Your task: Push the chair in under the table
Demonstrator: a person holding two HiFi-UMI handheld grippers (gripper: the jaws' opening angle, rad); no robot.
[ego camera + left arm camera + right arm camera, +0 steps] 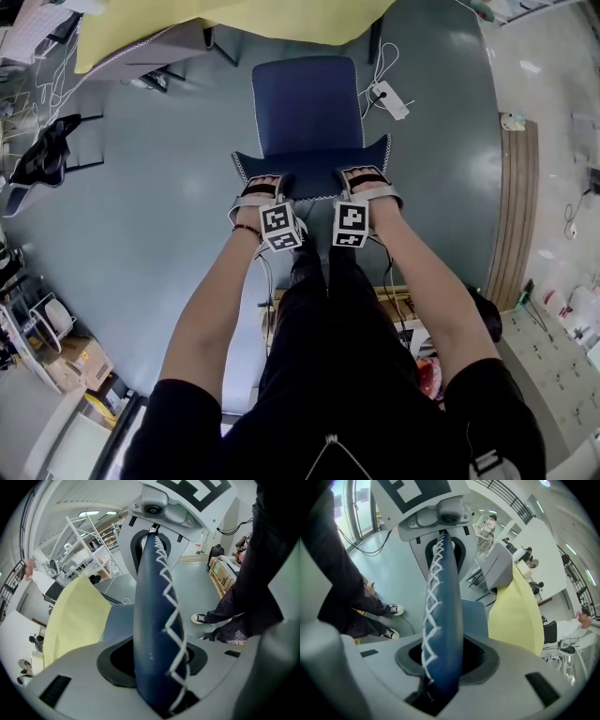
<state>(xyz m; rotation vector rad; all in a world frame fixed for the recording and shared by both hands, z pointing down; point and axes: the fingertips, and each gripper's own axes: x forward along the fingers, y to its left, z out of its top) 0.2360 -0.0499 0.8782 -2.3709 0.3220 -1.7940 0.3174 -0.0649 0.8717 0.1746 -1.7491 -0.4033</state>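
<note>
A blue chair (307, 112) with a white-stitched backrest stands on the grey floor, its seat facing the table with the yellow cloth (234, 23) at the top. Both grippers clamp the top edge of the chair's backrest (311, 173). My left gripper (260, 194) is shut on the backrest's left part, and the padded edge (157, 634) fills its jaws in the left gripper view. My right gripper (367, 186) is shut on the right part, with the stitched edge (440, 634) between its jaws. The chair's front edge is near the table's edge.
A white power strip (391, 99) with its cable lies on the floor right of the chair. Black table legs (375, 42) stand beside the chair. A wooden strip (514, 211) runs along the right. Boxes and clutter (66, 361) sit at the lower left.
</note>
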